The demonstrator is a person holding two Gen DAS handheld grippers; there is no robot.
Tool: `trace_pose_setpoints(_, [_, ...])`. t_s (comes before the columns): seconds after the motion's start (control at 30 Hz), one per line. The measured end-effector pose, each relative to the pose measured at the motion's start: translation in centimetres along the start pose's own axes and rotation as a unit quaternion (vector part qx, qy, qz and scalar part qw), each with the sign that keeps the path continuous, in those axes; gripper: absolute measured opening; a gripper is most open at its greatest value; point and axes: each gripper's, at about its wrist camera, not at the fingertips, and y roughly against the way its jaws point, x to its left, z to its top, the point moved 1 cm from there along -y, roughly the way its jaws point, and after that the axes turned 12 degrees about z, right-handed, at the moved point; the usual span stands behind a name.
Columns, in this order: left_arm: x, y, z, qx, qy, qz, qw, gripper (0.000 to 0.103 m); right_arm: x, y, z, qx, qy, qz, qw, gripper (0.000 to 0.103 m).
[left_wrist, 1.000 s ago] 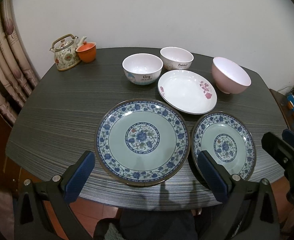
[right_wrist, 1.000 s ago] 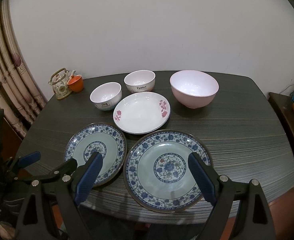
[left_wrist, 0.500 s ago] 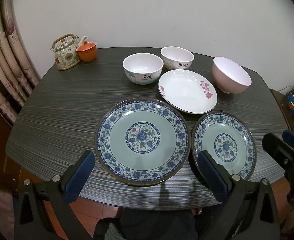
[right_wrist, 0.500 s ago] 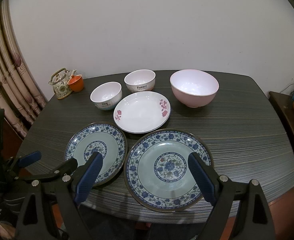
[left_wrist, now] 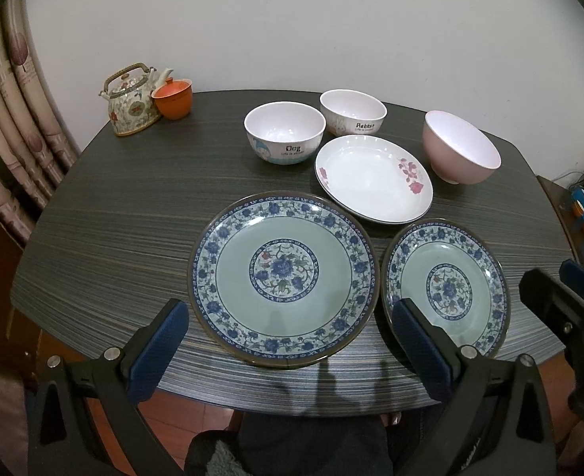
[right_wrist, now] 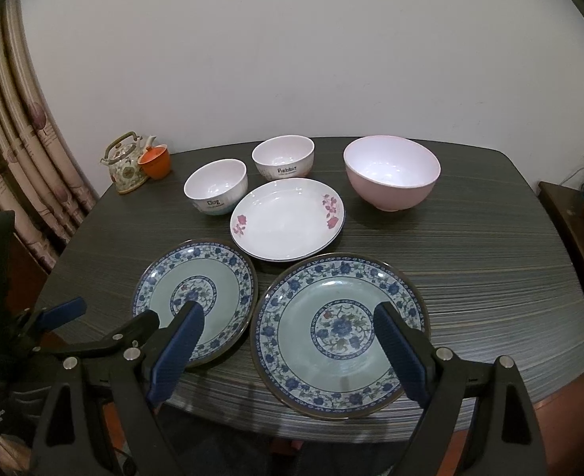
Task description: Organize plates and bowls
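Barely anything shifted against half a second back: both views a touch different in framing, dishes exactly where they were. Nothing lifted, nothing stacked yet.

Left hand-held gripper (left_wrist: 290,351) hovering low at the near counter (left_wrist: 113,238) edge, jaws wide apart, empty, aimed over the big blue plate (left_wrist: 284,277). Right hand-held gripper (right_wrist: 288,351) likewise spread and empty, poised above the near rim of that big plate, with the small blue plate (right_wrist: 194,297) off to its left. Left tool visible at the lower left of the right view, also clear of everything.

Further back: white plate (left_wrist: 373,180) with pink flowers, its near rim seemingly overlapping the blue plates' far edges, though hard to tell. Behind it the Dog bowl (left_wrist: 284,133), Rabbit bowl (left_wrist: 353,113) and pink bowl (left_wrist: 460,146), all upright, apart from one another.

Risks from here: both blue plates close to the counter's near edge, so a clumsy nudge likely to tip one off. Glazed rims, thin and slick — a shallow pinch likely to slip. Rims nearly touching, so lifting one may drag or chip its neighbour. Teapot (left_wrist: 131,105) and orange cup (left_wrist: 173,97) well out of the way.
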Motion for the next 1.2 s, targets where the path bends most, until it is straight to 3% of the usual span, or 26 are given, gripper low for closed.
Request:
trace_pose_setpoints(0.17, [0.2, -0.4, 0.1, 0.008, 0.004, -0.005, 1.0, 0.099, 0.0, 0.0, 0.0, 0.002, 0.001, 0.009, 1.0, 0.089])
trace_pose_setpoints(0.33, [1.3, -1.2, 0.5, 0.024, 0.025, -0.021, 0.9992, 0.09, -0.1, -0.4, 0.3, 0.011, 0.004, 0.039, 0.999, 0.089])
trace_pose_setpoints(0.47, [2.7, -2.0, 1.1, 0.038, 0.048, -0.034, 0.9976, 0.082, -0.2, -1.2, 0.8, 0.027, 0.01, 0.079, 0.996, 0.083])
trace_pose_setpoints(0.53, [3.6, -2.5, 1.3, 0.046, 0.06, -0.041, 0.9963, 0.079, -0.3, -2.0, 1.2, 0.041, 0.0, 0.119, 0.992, 0.081])
trace_pose_setpoints(0.63, [4.9, -3.5, 1.5, 0.068, 0.083, -0.063, 0.9923, 0.074, -0.6, -3.6, 1.7, 0.065, -0.017, 0.153, 0.986, 0.076])
trace_pose_setpoints(0.73, [6.3, -4.7, 1.6, 0.091, 0.114, -0.083, 0.9858, 0.069, -1.2, -5.6, 1.9, 0.094, -0.034, 0.173, 0.98, 0.065])
trace_pose_setpoints(0.8, [7.3, -5.5, 1.6, 0.102, 0.133, -0.1, 0.9808, 0.064, -1.6, -7.1, 2.0, 0.112, -0.044, 0.177, 0.977, 0.05])
trace_pose_setpoints(0.87, [7.9, -6.2, 1.6, 0.111, 0.143, -0.108, 0.9775, 0.061, -1.9, -8.7, 2.1, 0.133, -0.059, 0.194, 0.97, 0.042])
trace_pose_setpoints(1.2, [10.9, -9.3, 0.9, 0.147, 0.202, -0.142, 0.9578, 0.056, -2.6, -14.8, 3.0, 0.187, -0.081, 0.2, 0.958, 0.031])
